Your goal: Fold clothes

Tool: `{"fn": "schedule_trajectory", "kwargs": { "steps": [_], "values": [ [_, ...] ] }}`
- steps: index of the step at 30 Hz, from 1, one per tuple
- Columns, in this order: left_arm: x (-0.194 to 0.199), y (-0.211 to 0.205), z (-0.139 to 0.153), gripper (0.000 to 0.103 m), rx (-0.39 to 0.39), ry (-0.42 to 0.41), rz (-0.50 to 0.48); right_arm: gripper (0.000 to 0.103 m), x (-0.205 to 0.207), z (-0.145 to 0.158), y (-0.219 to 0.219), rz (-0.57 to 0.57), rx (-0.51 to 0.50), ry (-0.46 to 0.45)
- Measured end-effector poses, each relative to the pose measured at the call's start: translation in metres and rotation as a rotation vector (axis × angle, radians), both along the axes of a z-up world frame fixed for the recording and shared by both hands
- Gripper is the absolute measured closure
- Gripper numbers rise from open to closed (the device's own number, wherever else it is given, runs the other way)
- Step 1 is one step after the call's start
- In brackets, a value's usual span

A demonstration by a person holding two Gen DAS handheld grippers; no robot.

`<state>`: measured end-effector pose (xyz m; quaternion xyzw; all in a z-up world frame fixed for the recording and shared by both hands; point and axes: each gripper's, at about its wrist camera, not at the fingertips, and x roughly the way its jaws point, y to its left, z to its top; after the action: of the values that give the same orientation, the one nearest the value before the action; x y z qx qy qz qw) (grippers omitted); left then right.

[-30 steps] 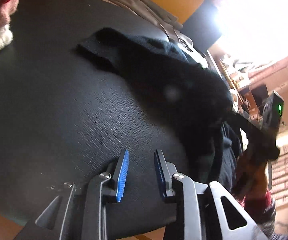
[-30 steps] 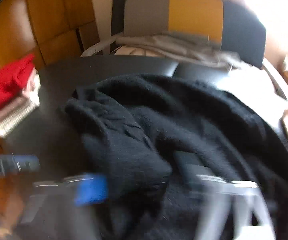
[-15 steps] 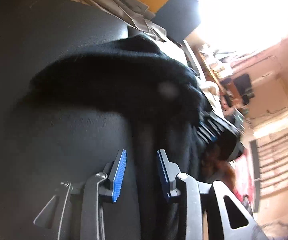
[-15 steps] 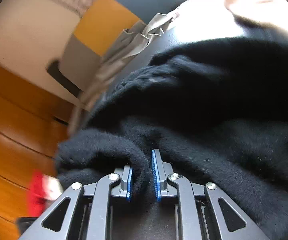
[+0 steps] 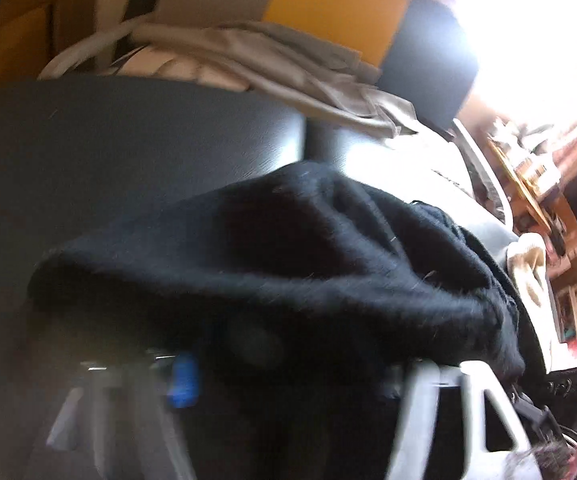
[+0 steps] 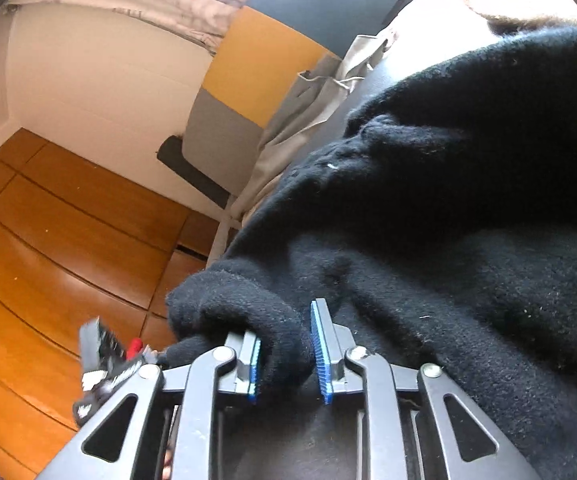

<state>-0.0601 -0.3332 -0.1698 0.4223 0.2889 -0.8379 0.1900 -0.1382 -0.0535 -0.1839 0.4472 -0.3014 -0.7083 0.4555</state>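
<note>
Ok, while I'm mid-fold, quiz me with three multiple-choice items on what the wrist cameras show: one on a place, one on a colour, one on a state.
1. What lies between the right tool's pads?
A. A fold of the black sweater
B. The beige garment
C. Nothing

2. What colour are those pads?
A. Red
B. Green
C. Blue

3. How does the black sweater lie?
A. Folded into a flat, neat square
B. Bunched up in loose rolls
C. Hung on a hanger

Answers:
1 A: on the right tool, whose jaws have just been opening, a rolled fold of the black sweater sits between the pads.
2 C: both ribbed pad faces show bright blue in the right wrist view.
3 B: the sweater heaps in thick rumpled rolls on the dark surface, with no flat fold.
</note>
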Motion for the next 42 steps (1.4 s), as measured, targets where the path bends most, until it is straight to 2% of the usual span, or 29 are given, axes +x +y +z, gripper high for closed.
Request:
{"fn": "schedule_trajectory", "kwargs": {
  "steps": [1,3,6,9,11,13,17,19,20,21,22,24,25,27,30,33,36,38,40,42],
  "values": [
    [-0.003,-0.007,-0.004,0.097,0.054,0.007,-0.007,0.078,0.0,0.0,-0.001,0.001,-0.001,0.002],
    [-0.004,-0.015,-0.003,0.097,0.118,0.055,0.014,0.077,0.0,0.001,-0.004,0.003,-0.012,0.001],
    [0.012,-0.037,0.016,0.097,0.107,0.168,0.053,0.075,-0.001,0.001,-0.007,0.007,-0.03,-0.002],
    [0.046,-0.06,0.052,0.097,0.085,0.286,0.084,0.071,0.0,0.001,-0.01,0.025,-0.037,-0.001],
    [0.061,-0.069,0.068,0.097,0.035,0.318,0.103,0.069,0.003,0.006,-0.017,0.05,0.001,0.003],
    [0.079,-0.083,0.082,0.097,0.0,0.349,0.138,0.062,0.013,0.011,-0.03,0.103,0.034,0.024],
    [0.142,-0.112,0.104,0.097,-0.072,0.354,0.223,0.057,0.052,0.018,-0.075,0.236,0.053,0.043],
    [0.179,-0.127,0.115,0.097,-0.118,0.344,0.255,0.042,0.08,0.022,-0.101,0.325,0.072,0.059],
    [0.188,-0.134,0.118,0.097,-0.123,0.343,0.262,0.037,0.094,0.025,-0.114,0.381,0.072,0.067],
    [0.2,-0.14,0.123,0.097,-0.125,0.35,0.272,0.026,0.109,0.028,-0.125,0.439,0.087,0.08],
    [0.209,-0.145,0.127,0.097,-0.134,0.352,0.279,0.022,0.123,0.031,-0.135,0.5,0.113,0.094],
    [0.229,-0.154,0.131,0.097,-0.149,0.336,0.281,0.019,0.151,0.035,-0.153,0.614,0.169,0.115],
    [0.237,-0.159,0.128,0.096,-0.129,0.332,0.276,0.019,0.161,0.035,-0.158,0.651,0.193,0.109],
    [0.253,-0.166,0.121,0.096,-0.099,0.313,0.26,0.019,0.165,0.04,-0.155,0.639,0.231,0.118],
    [0.285,-0.165,0.114,0.095,-0.143,0.262,0.24,0.019,0.166,0.05,-0.143,0.583,0.293,0.152],
    [0.32,-0.164,0.108,0.092,-0.198,0.214,0.264,0.019,0.15,0.067,-0.12,0.444,0.394,0.255],
    [0.356,-0.171,0.107,0.089,-0.192,0.21,0.356,0.019,0.127,0.081,-0.101,0.313,0.529,0.365],
    [0.366,-0.174,0.105,0.087,-0.162,0.224,0.392,0.019,0.11,0.086,-0.094,0.261,0.626,0.443],
    [0.362,-0.172,0.106,0.084,-0.162,0.22,0.375,0.018,0.084,0.086,-0.102,0.22,0.748,0.529],
    [0.352,-0.167,0.105,0.083,-0.164,0.207,0.346,0.018,0.061,0.074,-0.114,0.221,0.846,0.573]
  ]
}}
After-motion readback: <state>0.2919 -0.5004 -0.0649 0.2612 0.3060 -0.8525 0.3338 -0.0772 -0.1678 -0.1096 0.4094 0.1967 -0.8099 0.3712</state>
